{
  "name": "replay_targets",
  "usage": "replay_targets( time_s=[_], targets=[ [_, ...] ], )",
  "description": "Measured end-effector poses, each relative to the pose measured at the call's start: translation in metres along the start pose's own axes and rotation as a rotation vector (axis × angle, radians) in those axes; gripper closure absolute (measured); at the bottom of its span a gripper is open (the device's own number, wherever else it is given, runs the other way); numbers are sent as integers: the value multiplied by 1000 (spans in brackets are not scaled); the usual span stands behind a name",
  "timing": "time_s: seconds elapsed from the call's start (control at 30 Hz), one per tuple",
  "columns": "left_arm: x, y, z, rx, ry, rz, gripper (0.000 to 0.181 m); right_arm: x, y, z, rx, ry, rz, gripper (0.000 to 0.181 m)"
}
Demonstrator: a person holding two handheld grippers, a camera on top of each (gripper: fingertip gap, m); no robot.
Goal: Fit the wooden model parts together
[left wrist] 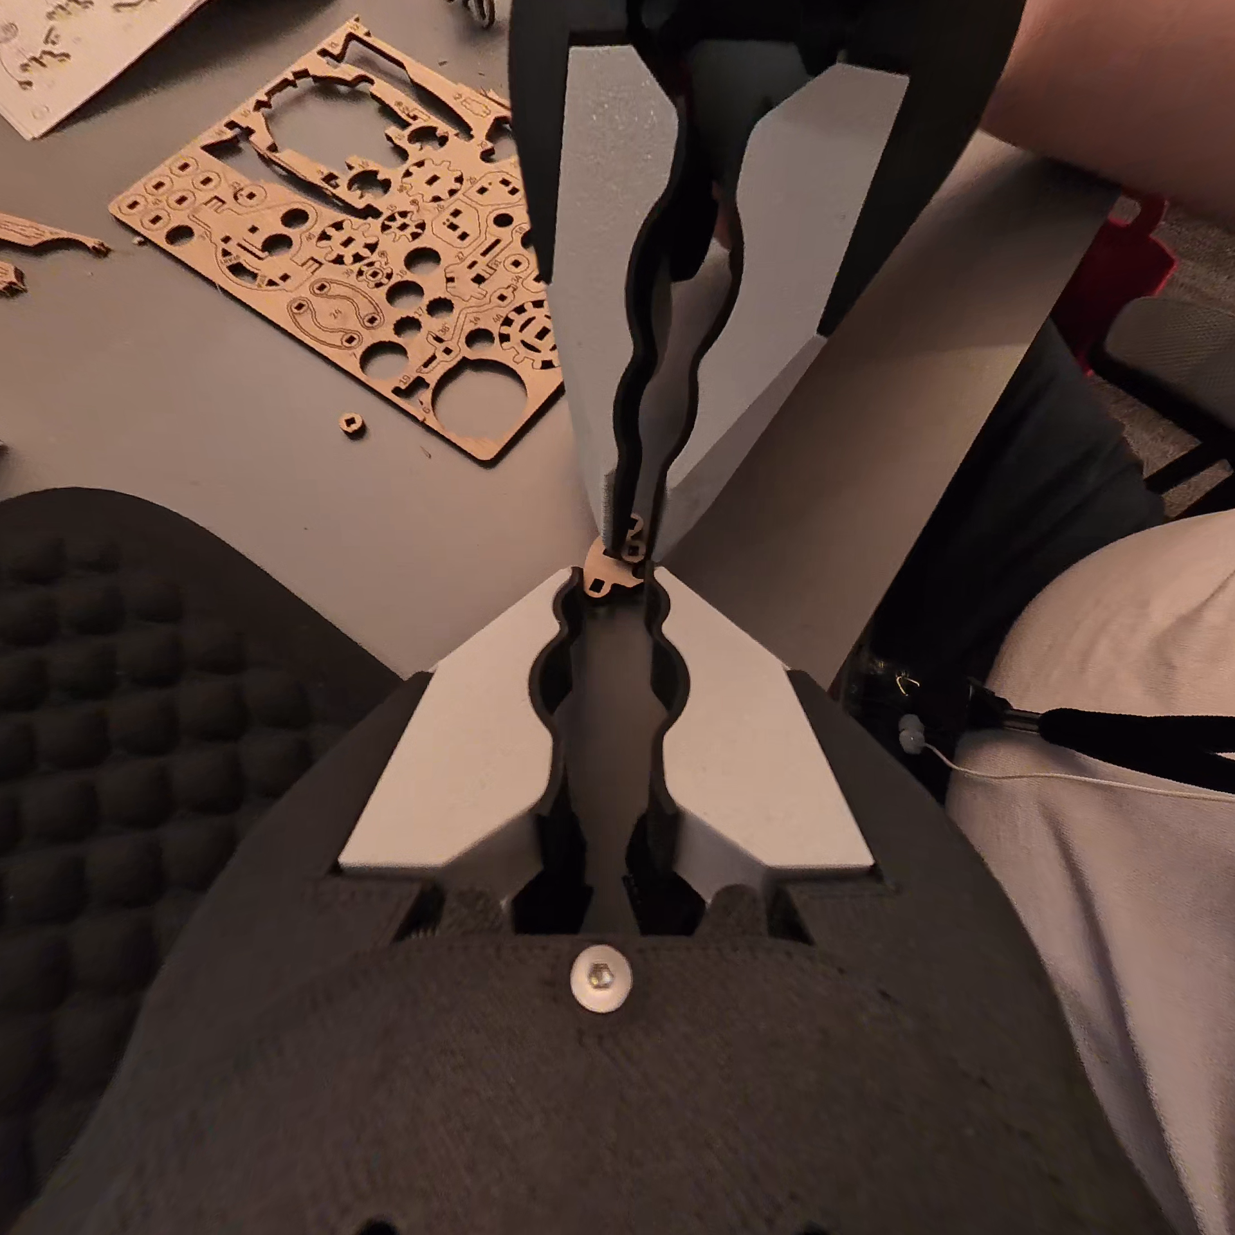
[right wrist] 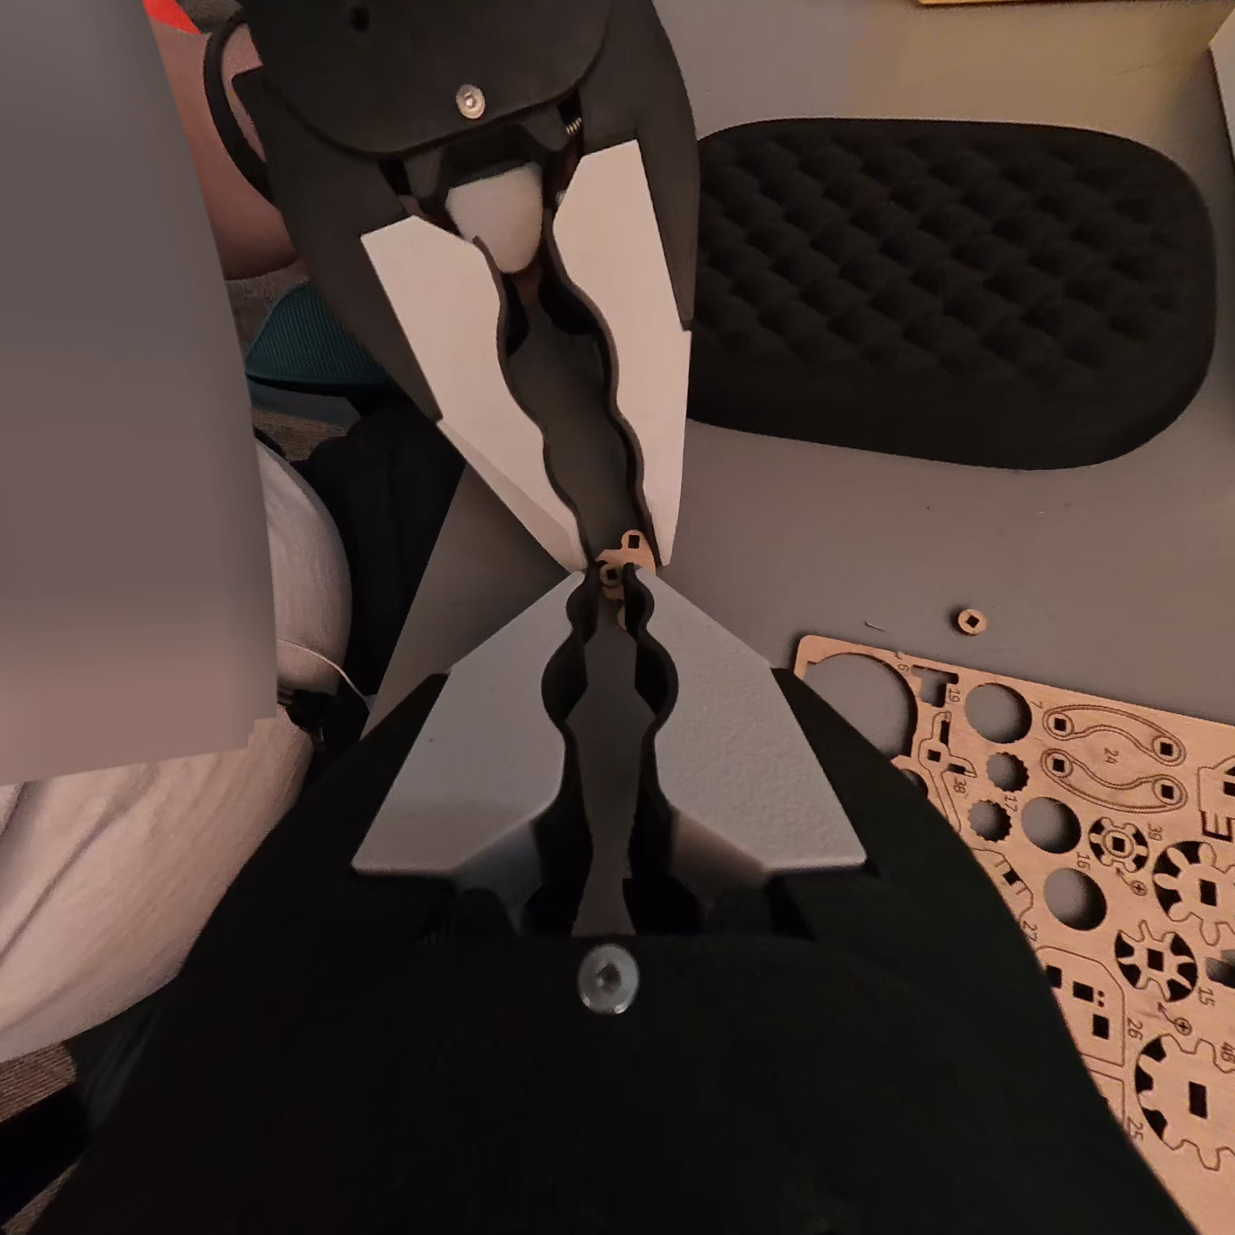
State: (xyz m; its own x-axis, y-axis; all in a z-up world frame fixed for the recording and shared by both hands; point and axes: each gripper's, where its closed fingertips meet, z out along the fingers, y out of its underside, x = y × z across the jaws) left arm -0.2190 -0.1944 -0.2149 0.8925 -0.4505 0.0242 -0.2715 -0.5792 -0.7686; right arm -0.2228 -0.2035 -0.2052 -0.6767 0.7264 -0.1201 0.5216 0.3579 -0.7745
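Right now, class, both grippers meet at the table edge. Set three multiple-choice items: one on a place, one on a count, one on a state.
1. Where does the loose wooden ring lie?
A. on the black foam pad
B. on the grey table beside the wooden parts sheet
C. between gripper fingers

2. How many wooden pieces are gripped?
A. none
B. one shared
C. two, one per gripper

3. What state is the left gripper in?
A. wide open
B. shut on a wooden piece
C. lying on the table

Answers: 1 B, it sits on bare table near the sheet. 2 C, the right gripper pinches its own. 3 B, its tips clamp the flat piece.
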Motion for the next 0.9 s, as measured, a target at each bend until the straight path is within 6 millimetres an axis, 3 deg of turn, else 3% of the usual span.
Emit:
replay_targets(
  time_s=[0.33, 0.4, 0.9],
  targets=[
    [7, 3, -5, 17, 58, 39, 157, -4, 0, 2, 13, 16, -35, 175],
    [4, 3, -4, 22, 27, 50, 164, -4, 0, 2, 16, 26, -52, 175],
    [3, 2, -4, 18, 48, 6, 165, -3, 1, 1, 1, 168, -258, 175]
  ],
)
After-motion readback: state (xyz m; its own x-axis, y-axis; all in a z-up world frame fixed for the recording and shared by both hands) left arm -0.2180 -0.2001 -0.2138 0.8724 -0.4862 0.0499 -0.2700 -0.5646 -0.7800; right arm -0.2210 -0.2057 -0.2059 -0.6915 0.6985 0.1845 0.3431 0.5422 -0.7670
